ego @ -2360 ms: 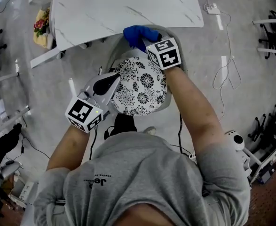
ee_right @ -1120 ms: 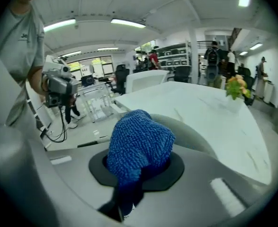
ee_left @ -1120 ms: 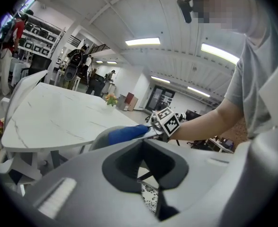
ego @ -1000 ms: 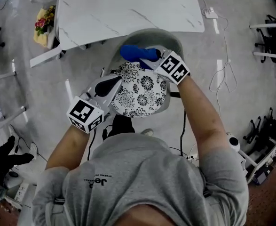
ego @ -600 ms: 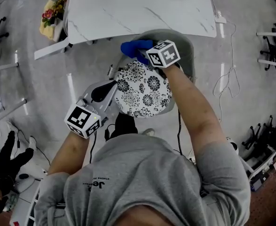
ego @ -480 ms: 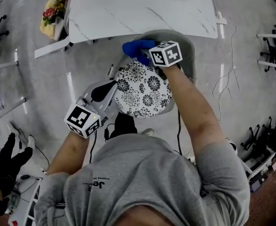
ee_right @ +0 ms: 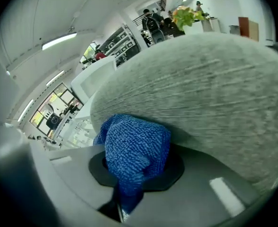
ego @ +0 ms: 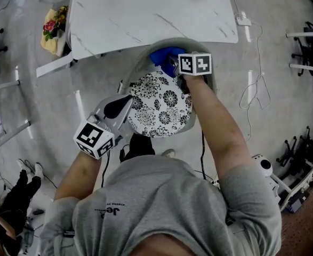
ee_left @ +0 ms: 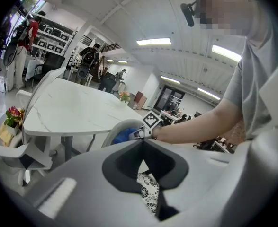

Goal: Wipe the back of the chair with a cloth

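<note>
Right tongs (ego: pixel 173 64) are clamped shut on the blue cloth (ee_right: pixel 136 152), which is bunched out past the tips and up against the inner face of the grey chair back (ee_right: pixel 214 89), at 12 o'clock of the floral seat cushion (ego: pixel 159 104) from the head view. Left tongs (ego: pixel 128 98) are closed tip to tip with nothing between them, tip at the cushion's 9 o'clock edge and pointing toward 2 o'clock; can't tell if it touches. The white marble tabletop (ego: pixel 145 9) sits just beyond the chair back at 12 o'clock.
</note>
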{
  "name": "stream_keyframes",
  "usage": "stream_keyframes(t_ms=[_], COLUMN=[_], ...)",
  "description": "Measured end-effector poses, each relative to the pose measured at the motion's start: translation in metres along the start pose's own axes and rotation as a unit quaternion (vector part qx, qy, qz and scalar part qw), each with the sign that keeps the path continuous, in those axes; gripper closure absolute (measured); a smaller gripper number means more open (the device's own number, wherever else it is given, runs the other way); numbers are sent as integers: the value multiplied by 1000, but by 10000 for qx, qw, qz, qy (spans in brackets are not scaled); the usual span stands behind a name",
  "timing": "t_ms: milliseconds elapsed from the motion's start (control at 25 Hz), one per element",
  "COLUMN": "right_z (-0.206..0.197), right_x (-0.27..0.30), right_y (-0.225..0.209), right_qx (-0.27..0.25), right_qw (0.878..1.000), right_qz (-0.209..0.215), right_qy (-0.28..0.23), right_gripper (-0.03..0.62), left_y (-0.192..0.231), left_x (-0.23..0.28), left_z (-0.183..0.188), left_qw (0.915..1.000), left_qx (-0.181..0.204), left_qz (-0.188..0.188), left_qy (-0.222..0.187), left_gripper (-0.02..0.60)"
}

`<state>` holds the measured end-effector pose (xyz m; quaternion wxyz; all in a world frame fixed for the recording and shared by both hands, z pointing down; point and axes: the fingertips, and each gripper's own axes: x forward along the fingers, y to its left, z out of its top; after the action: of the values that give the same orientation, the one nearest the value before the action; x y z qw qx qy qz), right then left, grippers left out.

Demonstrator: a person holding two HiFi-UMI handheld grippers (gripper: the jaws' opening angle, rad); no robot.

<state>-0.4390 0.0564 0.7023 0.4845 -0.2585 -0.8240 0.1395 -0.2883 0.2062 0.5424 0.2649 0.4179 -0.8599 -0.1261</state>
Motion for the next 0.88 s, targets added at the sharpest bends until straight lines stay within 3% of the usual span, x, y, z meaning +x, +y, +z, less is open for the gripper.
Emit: stream_keyframes(t_ms=[280,560,720,880], right_z=[-2,-16,-24,-23], right_x=[-54,-107,-128,-125], right_y=[-66,-106,-117,-110], right_qx=[913,1450,1526,1130], right_qw=[9920,9786,9733,9798], right_qz=[-731,-1183,-1392,-1407], right_qy=[-475,-856,-997,-857], right_gripper=[533,534,534,536], left_y=[-13,-35,-45,-42], left_x=[27,51,54,52], left_z=[11,20,20,19], left_qw=[9994,9976,9969,9972], left_qx=[183,320,336,296], left_qz=[-292,-602,-705,-673], left_qy=[89,128,130,105], left_gripper=[523,523,523,523])
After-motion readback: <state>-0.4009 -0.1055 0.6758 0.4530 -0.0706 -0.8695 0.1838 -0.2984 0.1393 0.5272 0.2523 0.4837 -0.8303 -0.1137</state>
